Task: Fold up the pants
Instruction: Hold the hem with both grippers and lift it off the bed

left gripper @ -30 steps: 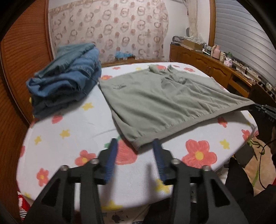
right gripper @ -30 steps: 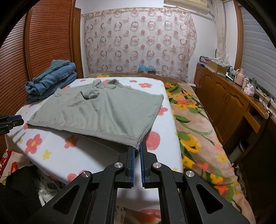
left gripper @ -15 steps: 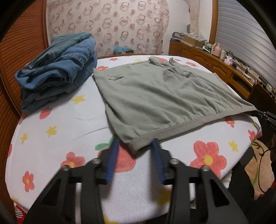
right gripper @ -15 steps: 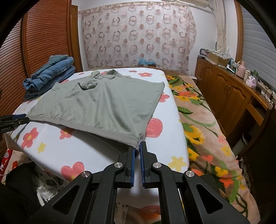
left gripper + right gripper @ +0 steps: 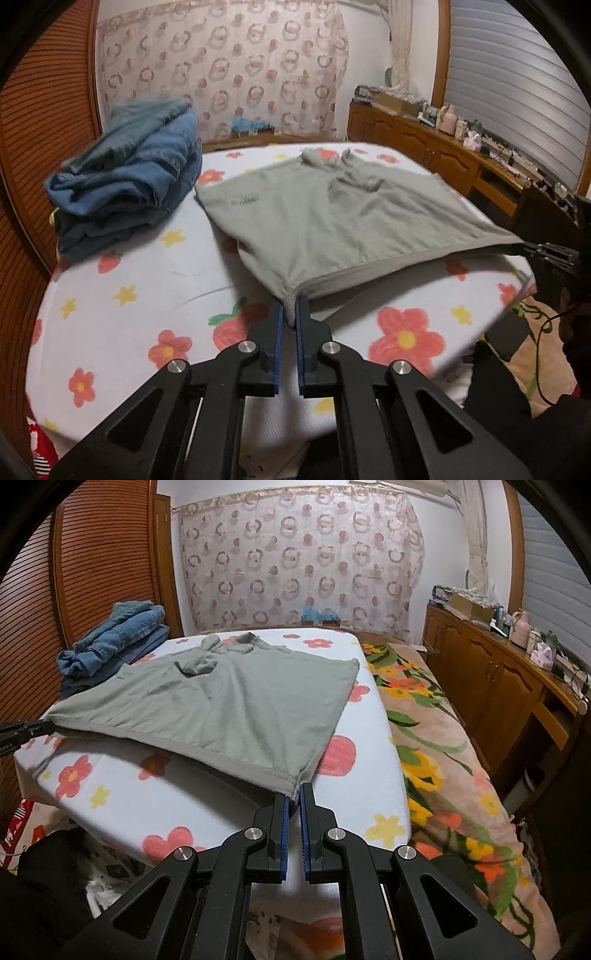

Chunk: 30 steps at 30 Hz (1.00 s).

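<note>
— What did the cloth look like it would do in the grip?

— Soft and light, I'd say. The grey-green garment lay spread on the flowered bed, and it sagged and puckered wherever it was pinched, so I judged it limp, with no stiffness to help a fold keep its line. Not slippery, by the look of the knit, and nothing in it to break.

— Where were they holding it?

— At the two near corners of the thick hem. The left gripper had its jaws pressed together on one corner, the cloth gathered into a small bunch between the blue pads. The right gripper had its jaws closed on the other corner in the same way. The hem hung lifted between them, off the bed, with a shadow under it. Those corners seemed the sensible hold, since the doubled band would take a pull better than the thin body.

— And which way did it lie?

— The hem faced the person; the crumpled far end pointed toward the curtain. It looked about as wide as long, so I couldn't tell its long axis.

— Anything else on the bed?

— A pile of jeans, just beside the garment's far left corner.
</note>
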Tool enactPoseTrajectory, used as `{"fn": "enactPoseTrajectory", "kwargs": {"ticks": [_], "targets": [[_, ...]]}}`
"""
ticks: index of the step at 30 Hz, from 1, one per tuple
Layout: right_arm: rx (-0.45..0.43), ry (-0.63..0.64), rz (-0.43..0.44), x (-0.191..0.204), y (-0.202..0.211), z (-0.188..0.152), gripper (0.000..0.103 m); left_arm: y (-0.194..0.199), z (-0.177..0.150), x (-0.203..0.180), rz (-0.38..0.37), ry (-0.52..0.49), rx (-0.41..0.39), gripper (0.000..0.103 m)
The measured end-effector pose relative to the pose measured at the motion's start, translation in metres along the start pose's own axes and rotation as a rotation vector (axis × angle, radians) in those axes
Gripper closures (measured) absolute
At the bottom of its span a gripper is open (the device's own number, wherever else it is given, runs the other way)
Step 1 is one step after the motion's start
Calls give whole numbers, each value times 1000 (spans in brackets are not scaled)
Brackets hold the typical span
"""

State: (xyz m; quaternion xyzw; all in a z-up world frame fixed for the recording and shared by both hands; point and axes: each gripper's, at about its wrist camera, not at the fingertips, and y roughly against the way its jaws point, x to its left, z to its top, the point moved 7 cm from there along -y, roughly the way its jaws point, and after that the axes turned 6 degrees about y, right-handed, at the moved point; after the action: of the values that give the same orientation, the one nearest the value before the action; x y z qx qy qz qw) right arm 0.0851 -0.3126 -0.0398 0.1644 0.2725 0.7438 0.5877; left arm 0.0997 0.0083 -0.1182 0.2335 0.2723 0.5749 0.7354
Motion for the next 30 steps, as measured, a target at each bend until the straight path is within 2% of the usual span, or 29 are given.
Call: {"fn": "enactPoseTrajectory", "kwargs": {"ticks": [7,15,18,19,23,25,30], "targets": [[-19,-5,26,1,19,-1,98,24,1,-2,-12,3,-30,97],[15,-41,67,-2,17,-15,98,12,-6,2,-7,16,2,97],[13,-60,72,-3,19,-10,97,10,-5,1,-5,10,2,97],[9,-62,73,-2,20,-7,94,10,-4,0,-4,9,2,97],[-16,-61,80,1,29,-2,91,10,-2,-1,-1,6,-4,97],[-27,-52,76,6,32,-1,83,11,0,-3,-4,3,-7,97],[-47,-40,70,6,28,-1,82,8,12,-16,-20,-32,-19,97]]}}
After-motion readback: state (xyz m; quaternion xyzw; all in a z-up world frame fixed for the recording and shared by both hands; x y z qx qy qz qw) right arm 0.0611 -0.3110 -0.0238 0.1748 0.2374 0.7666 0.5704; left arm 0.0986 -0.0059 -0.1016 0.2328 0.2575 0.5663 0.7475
